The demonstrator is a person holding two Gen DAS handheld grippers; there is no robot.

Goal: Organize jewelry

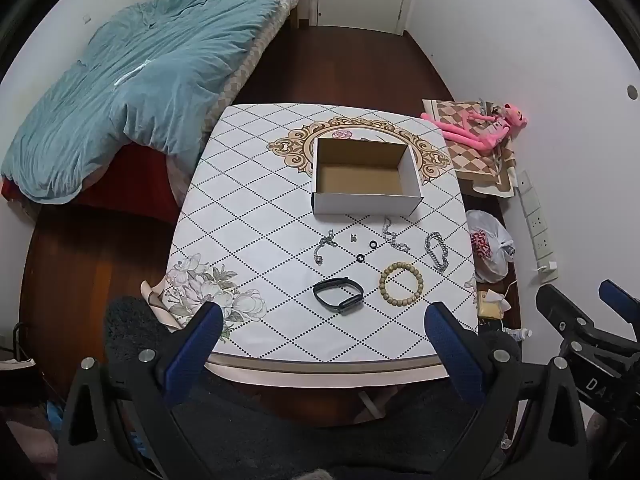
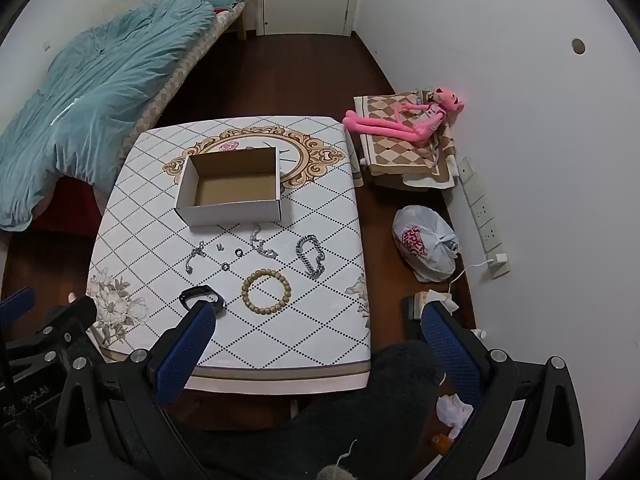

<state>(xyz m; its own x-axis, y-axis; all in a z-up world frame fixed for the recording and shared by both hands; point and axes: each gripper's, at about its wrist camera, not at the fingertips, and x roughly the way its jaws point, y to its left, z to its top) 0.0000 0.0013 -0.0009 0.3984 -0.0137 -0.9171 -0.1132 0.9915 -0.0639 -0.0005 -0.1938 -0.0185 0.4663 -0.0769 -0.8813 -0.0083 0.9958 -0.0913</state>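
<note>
Both the left hand-held gripper (image 1: pixel 322 338) and right hand-held gripper (image 2: pixel 318 338) hover wide open, empty, above the surface's (image 1: pixel 248 240) near edge. Nearest lie the black band (image 1: pixel 339 294) and bead bracelet (image 1: pixel 401 284) — light, rigid enough to pinch by the rim. The chains (image 1: pixel 436 251) look limp and slippery; the empty box (image 1: pixel 366 178) waits behind.

My left black two-finger gripper with blue padded fingers (image 1: pixel 322 320) hangs with its fingers spread wide, holding nothing. My right black two-finger gripper with blue padded fingers (image 2: pixel 318 320) is likewise spread wide, gripping nothing.
</note>
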